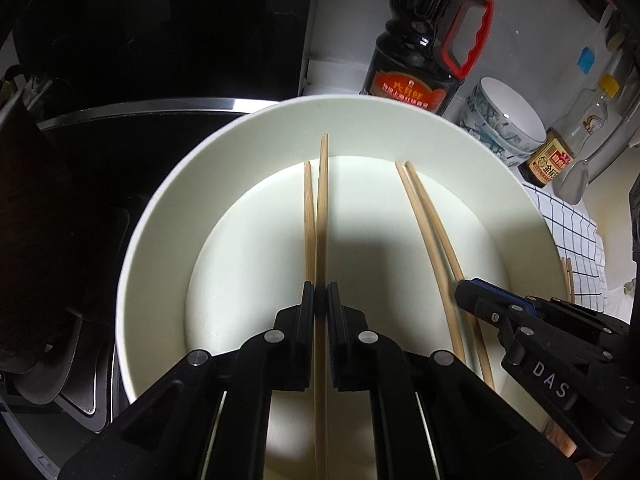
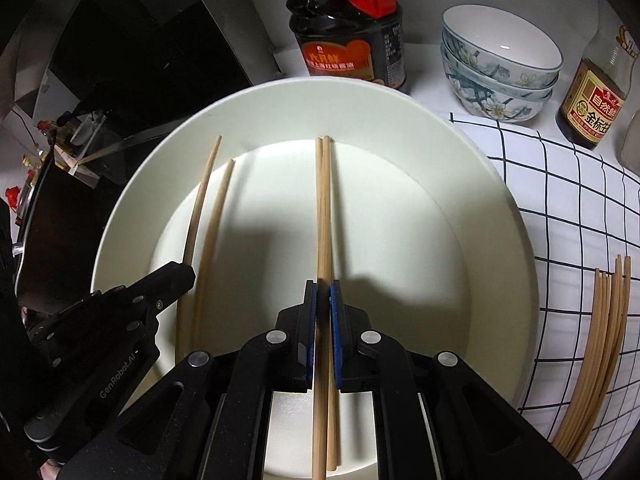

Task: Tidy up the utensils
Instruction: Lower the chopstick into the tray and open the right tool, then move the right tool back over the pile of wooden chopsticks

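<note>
A wide white bowl [image 1: 160, 200] [image 2: 132, 200] fills both views. My left gripper [image 1: 320, 300] [image 2: 186, 274] is shut on a wooden chopstick [image 1: 322, 200] [image 2: 198, 208] that slants down into the bowl. A second chopstick [image 1: 308, 216] [image 2: 218, 216] runs right beside it; whether the pads hold it too is hidden. My right gripper [image 2: 323, 286] [image 1: 464, 290] is shut on a pair of chopsticks [image 2: 323, 200] [image 1: 424, 232], their tips over the bowl's far inner wall. Both grippers hang over the near half of the bowl, side by side.
Behind the bowl stand a dark soy sauce bottle [image 2: 352, 52] with a red handle, stacked flowered bowls [image 2: 500, 68] and a brown sauce bottle [image 2: 592, 104]. A checked cloth [image 2: 560, 200] on the right bears several loose chopsticks [image 2: 600, 340]. A black stove [image 1: 80, 160] lies left.
</note>
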